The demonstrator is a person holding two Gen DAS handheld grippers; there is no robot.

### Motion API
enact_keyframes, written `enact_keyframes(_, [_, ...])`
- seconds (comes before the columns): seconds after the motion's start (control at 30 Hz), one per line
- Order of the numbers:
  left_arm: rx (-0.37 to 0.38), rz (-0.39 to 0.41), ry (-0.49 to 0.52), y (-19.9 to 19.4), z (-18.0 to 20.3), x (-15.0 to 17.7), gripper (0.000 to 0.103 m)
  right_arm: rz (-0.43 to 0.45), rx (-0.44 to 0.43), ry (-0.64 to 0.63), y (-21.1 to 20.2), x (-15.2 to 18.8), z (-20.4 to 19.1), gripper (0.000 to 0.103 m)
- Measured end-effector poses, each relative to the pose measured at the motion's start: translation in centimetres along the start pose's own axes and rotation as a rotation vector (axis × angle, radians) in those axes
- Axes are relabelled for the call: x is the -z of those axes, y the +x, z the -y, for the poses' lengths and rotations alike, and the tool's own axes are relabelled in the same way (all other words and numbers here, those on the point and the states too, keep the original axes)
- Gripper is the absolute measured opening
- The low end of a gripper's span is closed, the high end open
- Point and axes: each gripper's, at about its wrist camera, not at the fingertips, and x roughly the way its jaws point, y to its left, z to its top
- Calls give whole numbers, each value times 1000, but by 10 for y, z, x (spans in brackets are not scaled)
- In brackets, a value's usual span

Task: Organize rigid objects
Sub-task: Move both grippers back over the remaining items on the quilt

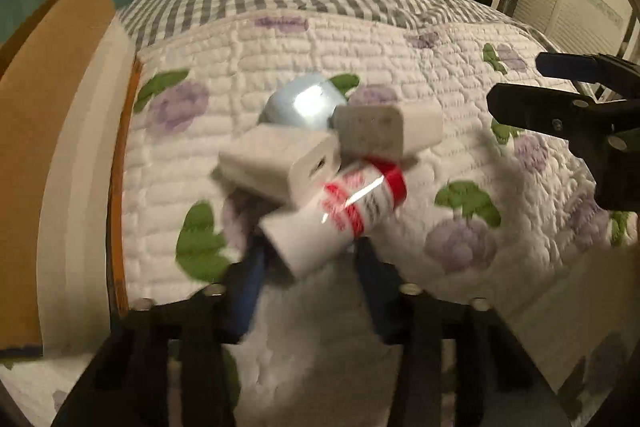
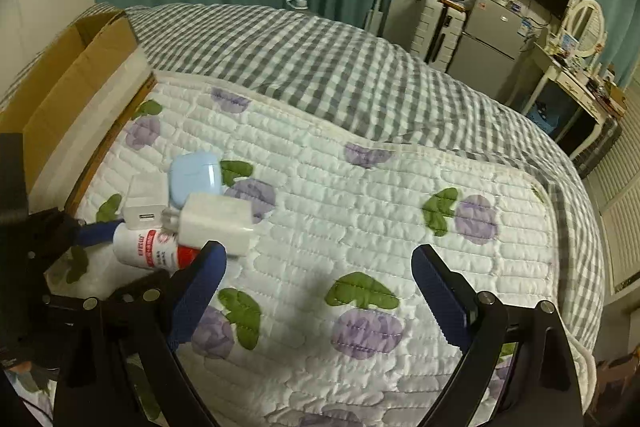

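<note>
Figure. Grasping step of the tidying task, seen from both wrist cameras. The left gripper [image 1: 308, 259] had its jaws drawn in around the base of the white bottle with a red label and cap [image 1: 340, 215], whose blue pads flanked it on either side; the frame was blurred, but the bottle appeared clamped. The right gripper [image 2: 320, 287] stood wide open and empty above bare quilt [image 2: 360, 187], well apart from the cluster.

Count of rigid items on the bed: one bottle, two white chargers [image 1: 280, 167] [image 1: 388, 131], and one pale blue earbud-style case [image 1: 304, 103], four in all, heaped touching one another. One open cardboard box [image 2: 80, 75] lay at the quilt's left edge, near the heap.

Judged next move: lift the bottle clear without dragging the charger resting against it, then carry it left to the box, the likely destination. The right gripper could take a charger in turn.
</note>
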Motion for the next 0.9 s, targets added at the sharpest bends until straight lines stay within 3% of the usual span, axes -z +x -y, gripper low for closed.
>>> enact_keyframes(0.23, [22, 1, 35, -7, -5, 0, 37, 0, -54, -151, 9, 1, -29, 94])
enact_keyframes(0.33, [3, -3, 51, -8, -6, 1, 52, -19, -63, -241, 19, 2, -45, 94])
enact_keyframes(0.43, [18, -2, 56, -8, -10, 0, 53, -56, -5, -371, 39, 6, -64, 85])
enact_keyframes(0.47, [23, -4, 56, -7, -11, -1, 53, -67, 9, -392, 45, 6, -67, 78])
enact_keyframes(0.57, [12, -1, 70, -6, -10, -1, 53, -74, 15, -423, 58, 3, -72, 73])
enact_keyframes(0.9, [29, -6, 100, 0, -7, -6, 54, -5, 33, -456, 59, -2, -72, 75])
